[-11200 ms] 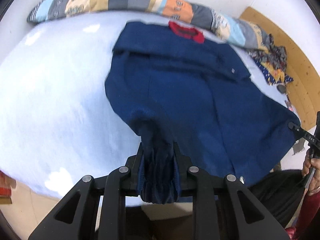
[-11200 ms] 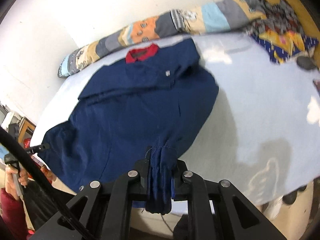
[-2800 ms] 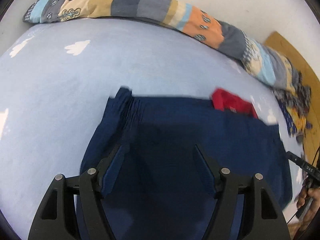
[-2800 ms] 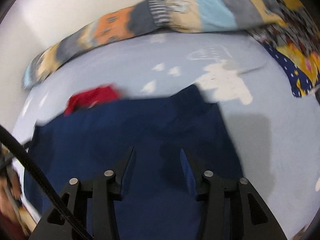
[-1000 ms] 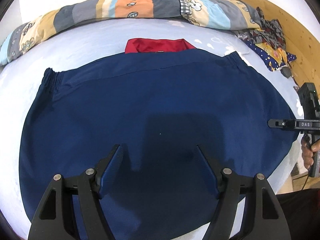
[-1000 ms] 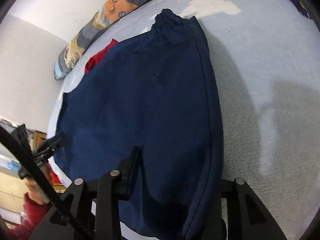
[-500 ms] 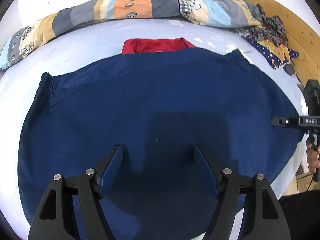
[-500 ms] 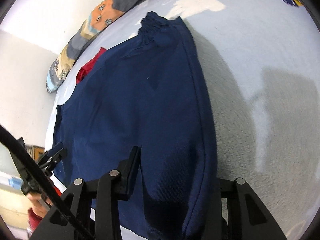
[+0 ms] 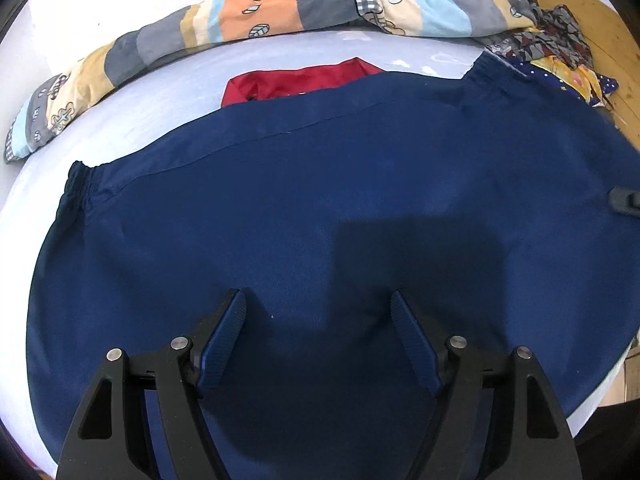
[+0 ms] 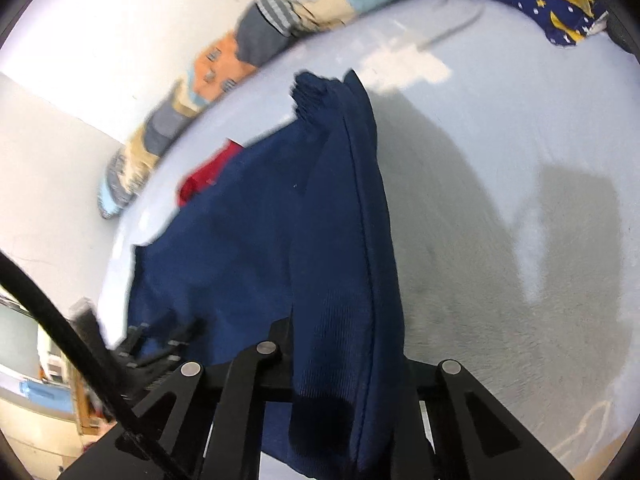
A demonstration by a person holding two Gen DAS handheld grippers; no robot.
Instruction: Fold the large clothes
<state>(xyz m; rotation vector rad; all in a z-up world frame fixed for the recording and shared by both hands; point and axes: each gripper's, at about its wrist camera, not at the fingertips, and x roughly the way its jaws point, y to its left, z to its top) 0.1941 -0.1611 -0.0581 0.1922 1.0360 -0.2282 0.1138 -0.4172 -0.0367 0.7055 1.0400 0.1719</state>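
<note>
Navy jacket (image 9: pixel 320 208) lies folded across the pale-blue bed (image 9: pixel 132 120), red collar lining (image 9: pixel 296 80) poking out at the far edge; no readable label or writing on it. Left tongs (image 9: pixel 318 320) spread wide over the cloth, gripping nothing. Right tongs (image 10: pixel 344 364): jacket's right edge bunched between the arms, but fingertips buried under fabric, so can't tell if clamped. Patchwork quilt roll (image 9: pixel 256 20) along the wall, patterned clothes pile (image 9: pixel 560 60) in the far right corner. Right view motion-blurred.
</note>
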